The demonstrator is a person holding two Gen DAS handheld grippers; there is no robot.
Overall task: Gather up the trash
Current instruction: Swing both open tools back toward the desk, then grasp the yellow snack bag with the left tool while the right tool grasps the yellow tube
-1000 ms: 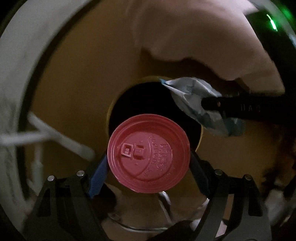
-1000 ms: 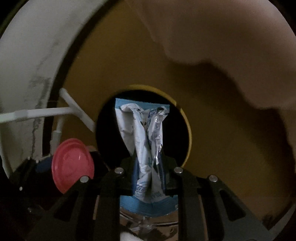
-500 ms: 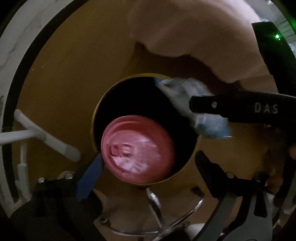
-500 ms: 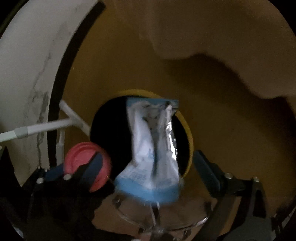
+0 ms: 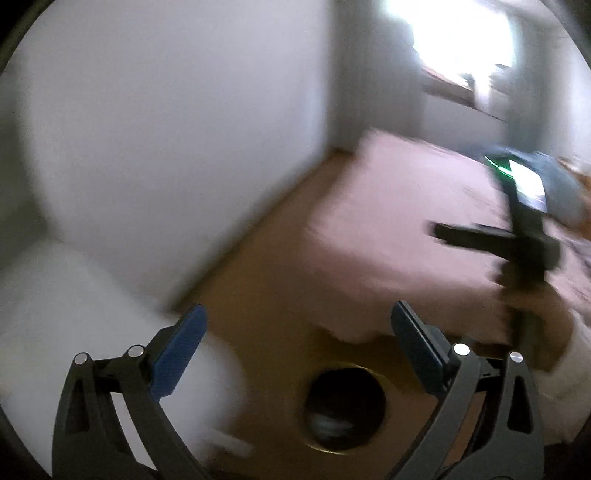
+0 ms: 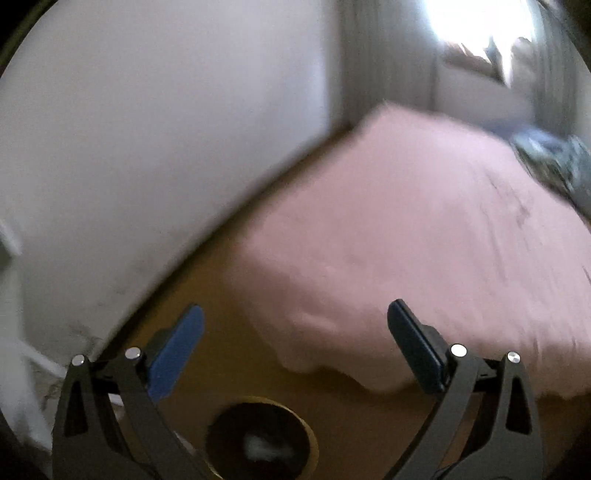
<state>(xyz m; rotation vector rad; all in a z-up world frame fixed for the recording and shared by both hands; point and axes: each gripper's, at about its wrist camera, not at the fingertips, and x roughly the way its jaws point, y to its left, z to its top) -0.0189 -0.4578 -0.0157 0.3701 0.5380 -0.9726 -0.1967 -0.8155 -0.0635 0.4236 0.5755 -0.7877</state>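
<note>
My left gripper (image 5: pixel 297 323) is open and empty, raised above the round bin (image 5: pixel 345 406), whose dark mouth sits low in the left wrist view with pale crumpled trash (image 5: pixel 327 424) inside. My right gripper (image 6: pixel 295 325) is open and empty too. The bin (image 6: pixel 262 437) lies below it, with a pale wrapper (image 6: pixel 258 448) dimly visible inside. The right gripper's black body (image 5: pixel 524 236) shows at the right of the left wrist view. Both views are blurred.
A bed with a pink cover (image 6: pixel 424 240) fills the right side. A white wall (image 6: pixel 147 129) stands on the left, brown floor (image 5: pixel 266 266) runs between them. A bright window (image 5: pixel 461 33) is far back. White furniture (image 5: pixel 55 314) is at lower left.
Both grippers opened and dropped the red lid and the blue-white wrapper into the bin, then lifted up and away. The bin now looks small and low in both views.
</note>
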